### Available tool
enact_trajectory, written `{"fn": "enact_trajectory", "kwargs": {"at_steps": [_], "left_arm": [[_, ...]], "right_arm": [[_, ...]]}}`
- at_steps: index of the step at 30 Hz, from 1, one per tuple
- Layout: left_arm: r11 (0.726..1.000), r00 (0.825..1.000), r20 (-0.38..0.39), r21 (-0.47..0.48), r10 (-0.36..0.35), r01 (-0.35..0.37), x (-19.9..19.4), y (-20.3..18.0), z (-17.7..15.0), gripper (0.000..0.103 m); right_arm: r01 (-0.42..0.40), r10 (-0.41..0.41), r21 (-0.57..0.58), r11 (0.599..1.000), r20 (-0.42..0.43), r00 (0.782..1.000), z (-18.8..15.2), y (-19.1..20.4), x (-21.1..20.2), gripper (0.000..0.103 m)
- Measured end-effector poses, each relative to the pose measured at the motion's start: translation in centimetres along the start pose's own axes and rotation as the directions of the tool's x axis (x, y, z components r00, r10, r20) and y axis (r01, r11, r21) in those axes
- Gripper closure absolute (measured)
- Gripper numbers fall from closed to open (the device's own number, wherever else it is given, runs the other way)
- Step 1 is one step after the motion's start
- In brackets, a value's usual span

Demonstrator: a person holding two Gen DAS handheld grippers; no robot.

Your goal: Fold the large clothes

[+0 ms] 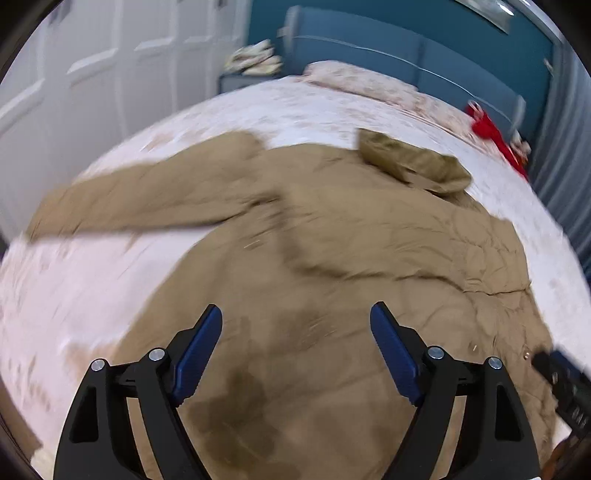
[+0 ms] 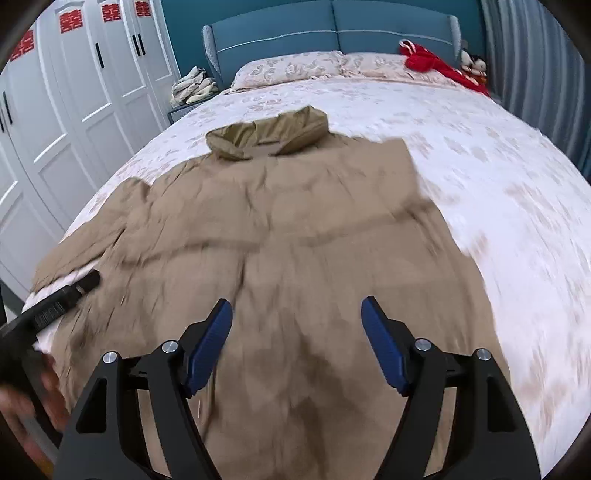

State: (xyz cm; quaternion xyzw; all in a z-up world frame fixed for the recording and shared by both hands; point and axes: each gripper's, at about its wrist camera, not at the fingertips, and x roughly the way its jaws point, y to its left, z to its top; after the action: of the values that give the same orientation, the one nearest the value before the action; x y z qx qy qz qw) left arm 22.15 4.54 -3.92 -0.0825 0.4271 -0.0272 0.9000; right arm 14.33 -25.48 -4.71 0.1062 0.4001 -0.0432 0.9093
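Note:
A large tan jacket (image 1: 332,229) lies spread flat on the bed, back side up, and also fills the right wrist view (image 2: 295,221). Its hood (image 2: 267,136) lies bunched at the far end. One sleeve (image 1: 140,206) stretches out to the left; the right side looks folded in over the body (image 1: 424,240). My left gripper (image 1: 295,321) is open and empty just above the jacket's lower part. My right gripper (image 2: 295,314) is open and empty above the lower hem. The left gripper's body shows at the left of the right wrist view (image 2: 62,295).
The bed has a pale floral cover (image 2: 498,177) and pillows (image 2: 288,68) by a blue headboard (image 2: 332,29). Red cloth (image 2: 432,59) lies at the far right corner. White wardrobe doors (image 2: 74,110) stand on the left, with a nightstand pile (image 2: 194,86).

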Motion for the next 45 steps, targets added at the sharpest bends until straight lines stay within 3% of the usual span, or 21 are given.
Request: {"fn": "enact_trajectory", "kwargs": {"at_steps": [3,6,7,8,9,12,13,15,18,20,23,30,32,35,38,40,42,45], "left_arm": [[0.993,0.999,-0.007,-0.109,0.042,-0.043,-1.6,5.5,0.3,0.023],[0.973,0.99,0.009,-0.185,0.143,-0.139,-4.0,10.4,0.3,0.023],[0.966,0.985,0.017,-0.199,0.17,-0.164,-5.1,11.5,-0.2,0.023],[0.964,0.983,0.032,-0.204,0.182,-0.172,-6.2,12.1,-0.8,0.023],[0.963,0.98,0.052,-0.198,0.194,-0.18,-7.3,12.2,-1.7,0.023],[0.977,0.981,0.064,-0.122,0.181,-0.172,-8.7,10.6,-3.9,0.023],[0.984,0.983,0.061,-0.059,0.171,-0.168,-8.9,9.0,-5.0,0.023],[0.99,0.988,0.049,-0.017,0.143,-0.142,-8.9,7.1,-6.3,0.023],[0.995,0.997,0.006,-0.049,0.082,-0.082,-8.3,5.8,-6.6,0.023],[0.993,0.999,-0.017,-0.105,0.05,-0.052,-8.0,6.1,-5.8,0.023],[0.992,0.998,0.01,-0.113,0.065,-0.063,-8.3,5.9,-4.2,0.023],[0.989,0.992,0.028,0.08,0.122,-0.124,-7.6,2.8,-4.8,0.021],[0.992,0.993,-0.004,0.061,0.114,-0.114,-6.7,3.3,-4.4,0.021],[0.991,0.996,-0.021,-0.096,0.091,-0.093,-5.5,7.1,-2.0,0.021],[0.952,0.995,-0.012,-0.288,0.1,-0.099,-3.5,13.5,1.5,0.021],[0.912,0.986,-0.005,-0.38,0.165,-0.155,-1.9,18.3,4.0,0.022],[0.859,0.969,-0.018,-0.46,0.246,-0.226,0.0,23.5,6.4,0.022],[0.787,0.952,-0.092,-0.543,0.291,-0.293,3.0,29.7,8.4,0.024]], "right_arm": [[0.024,-0.024,0.024,0.999,-0.018,1.0,-2.8,-0.4,-2.2,0.033],[0.048,-0.047,0.051,0.998,-0.019,0.999,-5.6,-0.2,-3.8,0.033],[0.055,-0.055,0.069,0.996,-0.006,0.998,-6.7,-0.1,-4.5,0.031],[0.064,-0.065,0.08,0.995,0.007,0.998,-7.3,-0.1,-5.0,0.02],[0.091,-0.095,0.095,0.991,0.04,0.995,-8.6,0.2,-5.7,0.011],[0.137,-0.142,0.064,0.989,0.084,0.986,-10.4,1.2,-6.5,0.011],[0.145,-0.147,0.035,0.989,0.073,0.986,-10.4,1.7,-6.3,0.011],[0.137,-0.136,-0.009,0.991,0.055,0.989,-10.1,2.6,-6.2,0.011],[0.123,-0.121,-0.018,0.992,0.087,0.989,-9.8,3.5,-7.0,0.01],[0.116,-0.114,-0.029,0.993,0.056,0.992,-9.6,4.0,-6.8,0.01],[0.104,-0.104,-0.049,0.993,0.007,0.995,-8.9,5.0,-5.8,0.01],[0.128,-0.125,-0.085,0.988,0.039,0.991,-8.3,6.9,-5.6,0.009],[0.123,-0.12,-0.077,0.989,0.041,0.992,-7.9,6.8,-5.5,0.009],[0.128,-0.125,-0.07,0.989,0.032,0.992,-7.3,6.5,-5.0,0.009],[0.138,-0.136,-0.085,0.987,0.023,0.99,-6.7,6.5,-4.1,0.009],[0.132,-0.132,-0.08,0.988,0.015,0.991,-6.4,6.5,-3.6,0.009],[0.129,-0.129,-0.072,0.989,0.005,0.992,-6.2,6.6,-3.1,0.009],[0.123,-0.124,-0.081,0.989,-0.018,0.992,-6.0,7.1,-2.1,0.009]]}}
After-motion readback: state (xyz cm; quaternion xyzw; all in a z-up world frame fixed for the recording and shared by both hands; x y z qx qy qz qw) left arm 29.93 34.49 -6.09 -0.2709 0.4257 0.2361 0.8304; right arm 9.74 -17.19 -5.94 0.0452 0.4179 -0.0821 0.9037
